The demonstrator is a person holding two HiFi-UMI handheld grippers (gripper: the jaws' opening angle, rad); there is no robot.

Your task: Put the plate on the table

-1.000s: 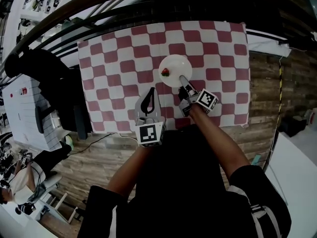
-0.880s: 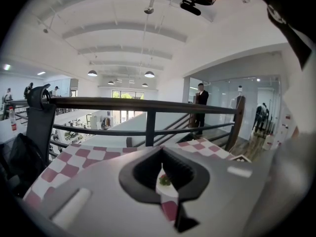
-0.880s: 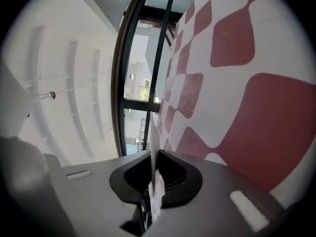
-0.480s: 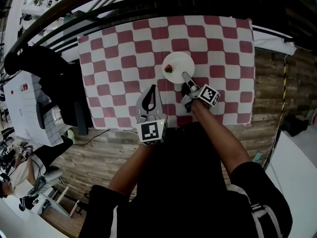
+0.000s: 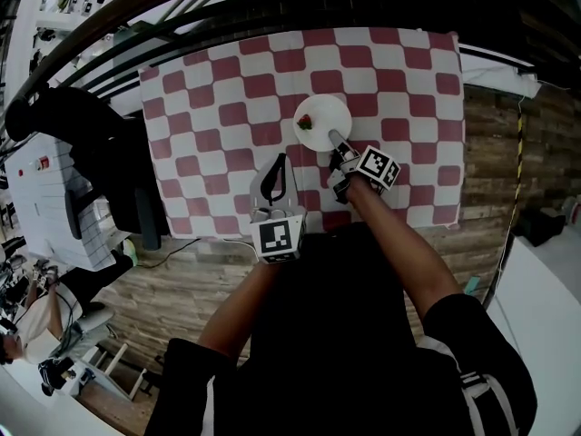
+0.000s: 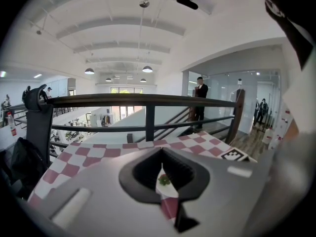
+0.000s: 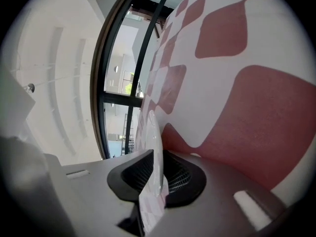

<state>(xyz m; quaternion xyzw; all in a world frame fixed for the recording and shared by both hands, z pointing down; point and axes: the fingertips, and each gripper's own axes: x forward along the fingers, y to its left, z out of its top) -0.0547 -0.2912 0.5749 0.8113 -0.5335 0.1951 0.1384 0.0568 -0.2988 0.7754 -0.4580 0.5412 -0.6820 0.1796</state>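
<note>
Though slack about round plate [image 5: 329,113] rim, right gripper [image 5: 334,138] jaws just parting; left gripper [image 5: 280,159] jaws together.

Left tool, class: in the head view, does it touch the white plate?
No: the left tool is above the checked cloth, with cloth squares showing between it and the plate.

There was one white plate [image 5: 324,119], one small red-and-green item [image 5: 306,122], one red-and-white checked cloth [image 5: 218,107] and one black railing [image 6: 148,100]; tools numbered two, the left tool [image 5: 279,163] and the right tool [image 5: 335,138].
</note>
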